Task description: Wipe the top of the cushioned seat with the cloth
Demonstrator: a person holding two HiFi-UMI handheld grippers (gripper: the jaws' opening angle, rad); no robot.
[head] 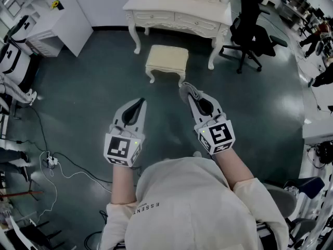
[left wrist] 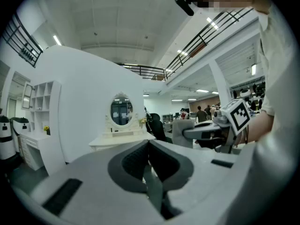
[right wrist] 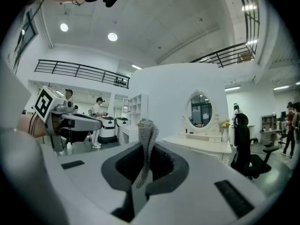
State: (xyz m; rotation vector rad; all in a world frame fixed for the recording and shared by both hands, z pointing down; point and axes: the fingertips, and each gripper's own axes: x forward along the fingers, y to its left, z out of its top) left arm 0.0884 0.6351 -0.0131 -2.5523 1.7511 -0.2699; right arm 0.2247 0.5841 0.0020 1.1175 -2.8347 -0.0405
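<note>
- Head view: the person holds both grippers out over a dark floor (head: pixel 78 103), with the left gripper (head: pixel 140 102) and the right gripper (head: pixel 194 96) side by side and apart.
- A grey cloth (head: pixel 186 91) sticks out of the tip of the right gripper.
- The cushioned seat (head: pixel 166 58), a cream stool with curved legs, stands on the floor beyond the grippers. It is clear of both, and its top is bare.
- Just behind the stool is a white dressing table (head: pixel 177 14). A black office chair (head: pixel 250 35) stands to its right.
- A power strip with cables (head: pixel 50 161) lies on the floor at the left.
- Left gripper view: the jaws are pressed together with nothing between them. Past them are the dressing table and its oval mirror (left wrist: pixel 121 110). The right gripper reaches in from the right edge.
- Right gripper view: the jaws are clamped on the cloth, which stands up from between them as a narrow folded strip. The left gripper shows at the left, the mirror and the office chair at the right.
</note>
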